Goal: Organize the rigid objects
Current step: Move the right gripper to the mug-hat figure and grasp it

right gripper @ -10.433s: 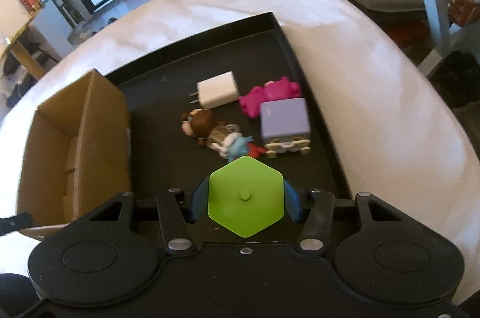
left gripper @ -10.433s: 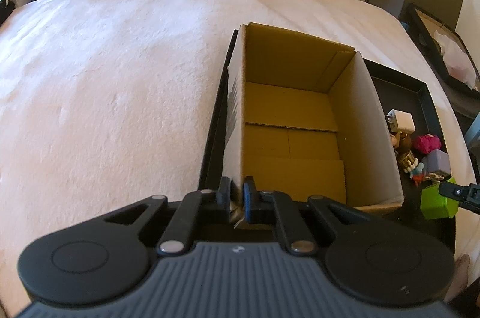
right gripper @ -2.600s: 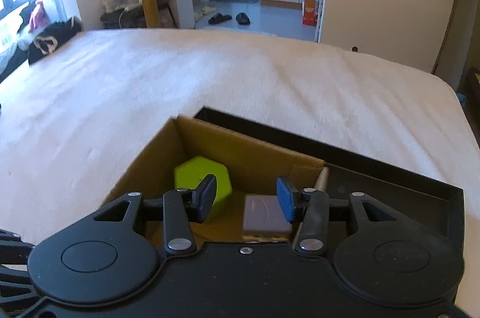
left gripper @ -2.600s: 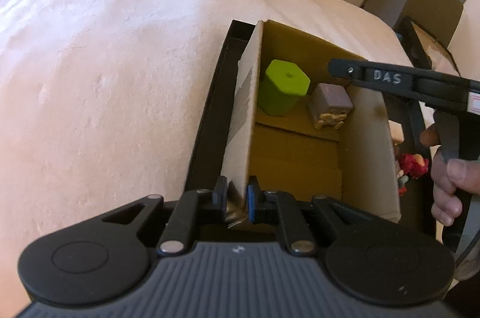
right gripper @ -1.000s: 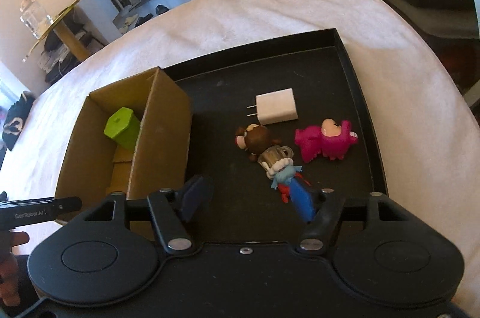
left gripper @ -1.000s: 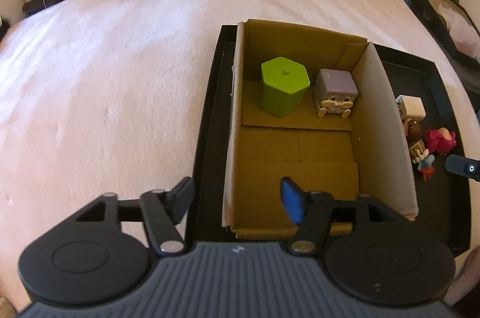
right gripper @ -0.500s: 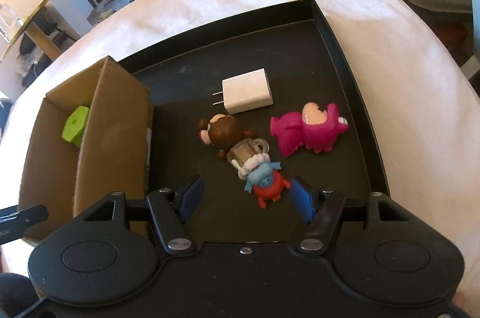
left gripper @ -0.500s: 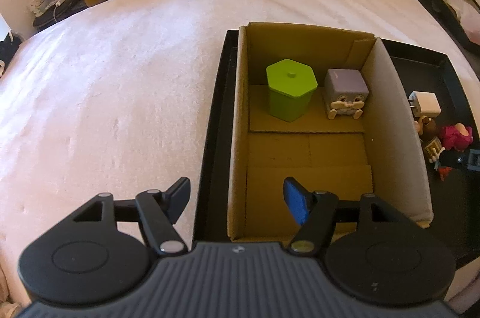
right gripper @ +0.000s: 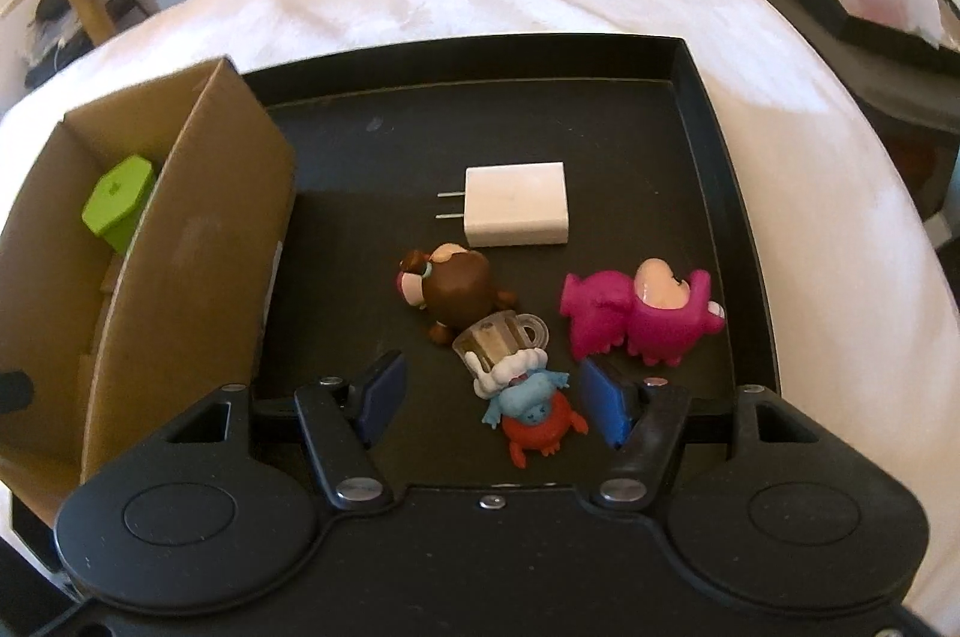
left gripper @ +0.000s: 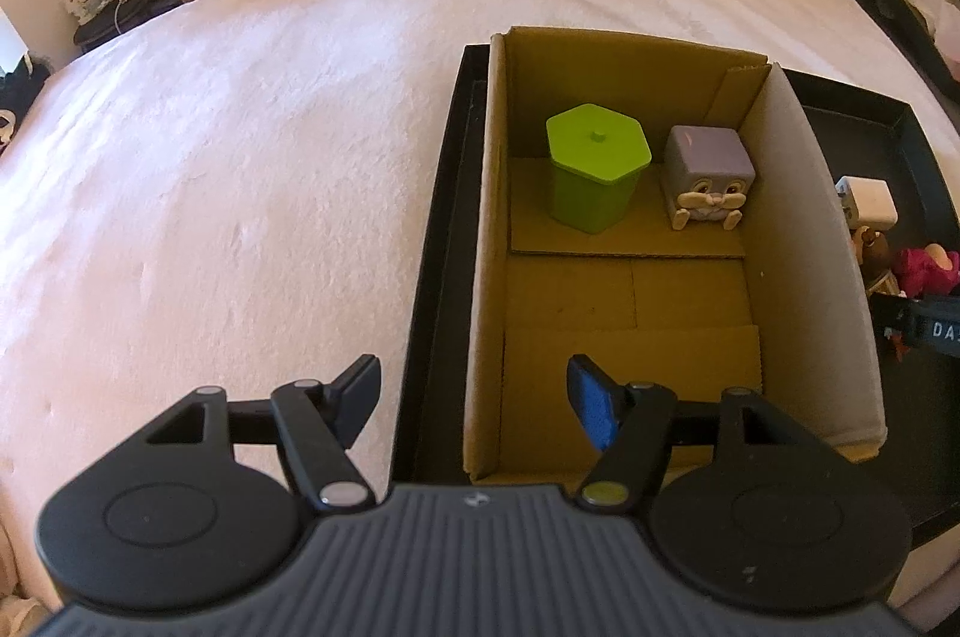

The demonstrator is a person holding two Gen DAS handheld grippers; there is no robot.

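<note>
On the tray's [right gripper: 708,108] left side, the left gripper [left gripper: 474,397] gapes wide over the cardboard box [left gripper: 804,241] holding the green container [left gripper: 597,175] and grey cube toy [left gripper: 708,175]. The right gripper [right gripper: 489,400] gapes wide around the blue-and-red figure [right gripper: 534,415] at the near edge.

Green hexagonal container [left gripper: 597,175] upright inside cardboard box [left gripper: 804,241].

A bed covered with a pale pinkish-white blanket [left gripper: 240,144] carries everything. Directly on it lies a black tray [right gripper: 696,96], sitting toward the bed's 3 o'clock side in the left wrist view, with bare blanket stretching from 9 to 12 o'clock. The tray's rim [left gripper: 447,169] runs just beside a cardboard box [left gripper: 804,241] standing on it.
</note>
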